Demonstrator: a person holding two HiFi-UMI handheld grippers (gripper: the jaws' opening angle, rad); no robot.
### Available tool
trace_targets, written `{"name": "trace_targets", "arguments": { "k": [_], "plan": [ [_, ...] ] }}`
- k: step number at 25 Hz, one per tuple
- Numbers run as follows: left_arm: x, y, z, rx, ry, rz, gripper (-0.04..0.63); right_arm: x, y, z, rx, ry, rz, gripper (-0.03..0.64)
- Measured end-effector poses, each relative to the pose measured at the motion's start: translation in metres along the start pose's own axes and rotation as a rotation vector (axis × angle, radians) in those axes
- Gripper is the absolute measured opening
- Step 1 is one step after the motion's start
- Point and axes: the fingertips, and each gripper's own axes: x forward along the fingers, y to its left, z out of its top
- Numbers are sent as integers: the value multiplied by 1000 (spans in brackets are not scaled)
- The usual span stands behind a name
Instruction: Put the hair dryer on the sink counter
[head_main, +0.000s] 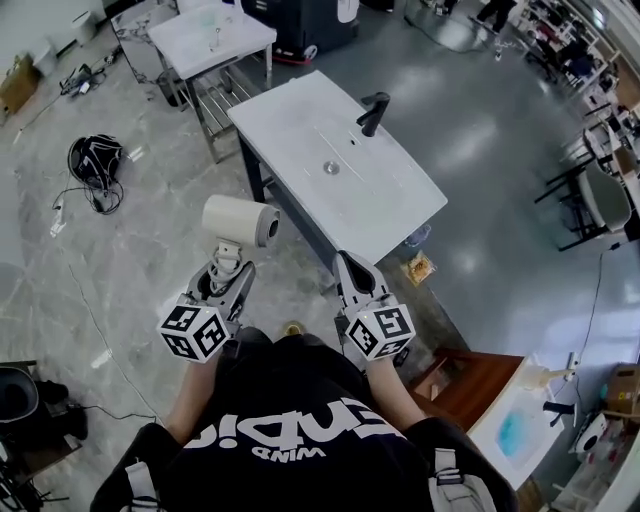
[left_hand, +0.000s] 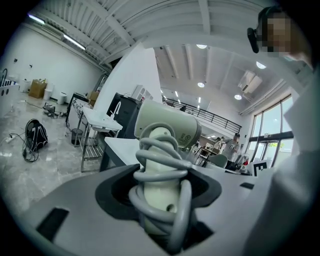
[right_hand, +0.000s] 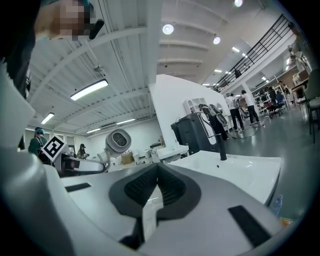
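My left tool (head_main: 228, 264) grasps the hair dryer (head_main: 240, 220), my right tool (head_main: 350, 272) is clenched empty; I aim it upright for the bare bench (head_main: 385, 215) at one o'clock.

Head view looks down; gripper views ahead — sharing sink counter (head_main: 392, 196).

One hair dryer (head_main: 238, 219), two grippers, namely the left gripper (head_main: 226, 268) and the right gripper (head_main: 347, 268), one white sink counter surface (head_main: 395, 192) with one black faucet (head_main: 373, 112), one smaller white washstand (head_main: 205, 40) behind, and one black bag (head_main: 95, 158) on the floor.
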Motion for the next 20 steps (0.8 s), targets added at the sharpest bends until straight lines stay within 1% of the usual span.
{"name": "trace_targets", "arguments": {
  "k": [8,11,20],
  "plan": [
    [14,16,9,-1,-7,60,256,26,-11,-3,14,25,47,18],
    [22,21,12,-3,-10,76,256,35,-21,-3,21,32,48,18],
    [50,52,29,9,-5,67,255,85,-33,0,21,30,35,18]
  ]
}}
